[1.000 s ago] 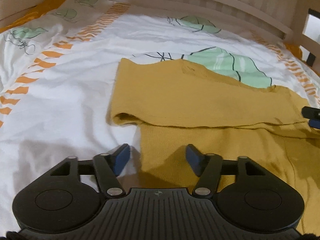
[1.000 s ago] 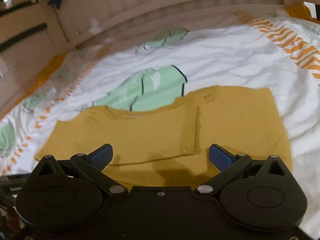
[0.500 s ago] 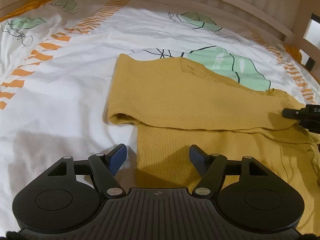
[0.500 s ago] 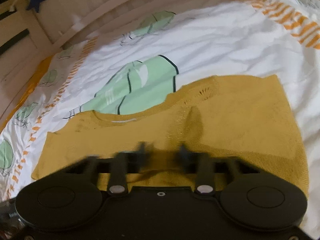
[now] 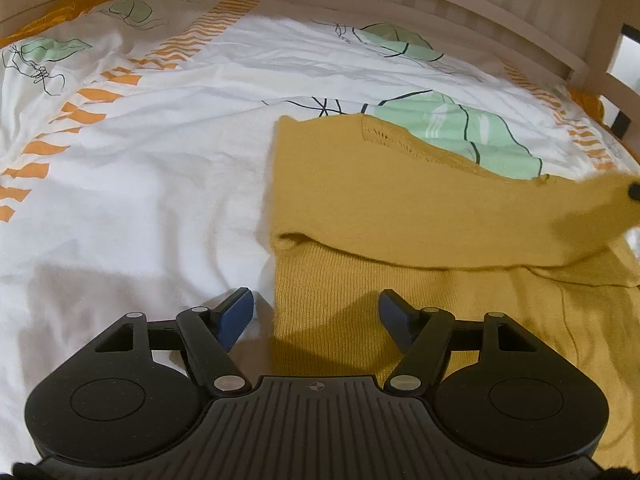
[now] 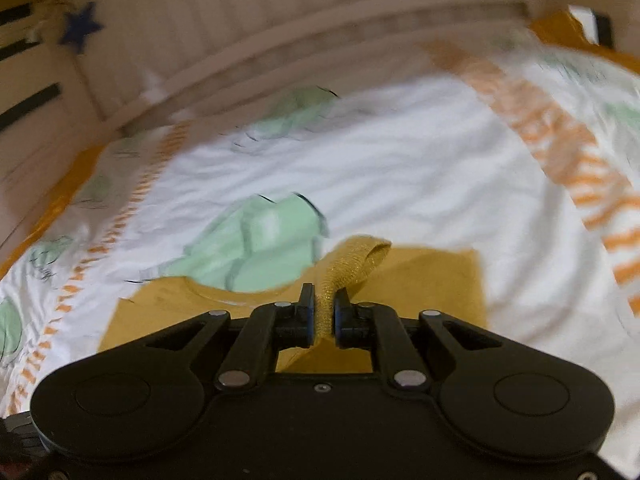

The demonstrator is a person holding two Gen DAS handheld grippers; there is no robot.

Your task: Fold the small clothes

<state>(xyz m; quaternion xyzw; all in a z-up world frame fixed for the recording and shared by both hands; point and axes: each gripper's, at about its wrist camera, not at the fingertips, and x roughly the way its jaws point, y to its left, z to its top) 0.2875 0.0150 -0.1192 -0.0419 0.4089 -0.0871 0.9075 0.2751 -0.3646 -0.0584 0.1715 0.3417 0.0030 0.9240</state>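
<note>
A mustard yellow knit garment (image 5: 400, 208) lies on the bed sheet, with one part folded across its upper half. My left gripper (image 5: 316, 312) is open just above the garment's near left edge, one finger over the sheet and one over the knit. My right gripper (image 6: 324, 310) is shut on a bunched strip of the same yellow garment (image 6: 352, 260) and holds it lifted off the bed. Its tip shows at the right edge of the left wrist view (image 5: 634, 190), with the cloth raised there.
The bed sheet (image 5: 160, 168) is white with green leaf prints and orange stripes. A wooden bed rail (image 5: 400, 8) runs along the far side. A blue star (image 6: 80, 26) hangs on the rail at left in the right wrist view.
My right gripper went from open to shut on the garment's cloth and has lifted it. The left gripper stayed open and shifted slightly left along the garment's edge.
</note>
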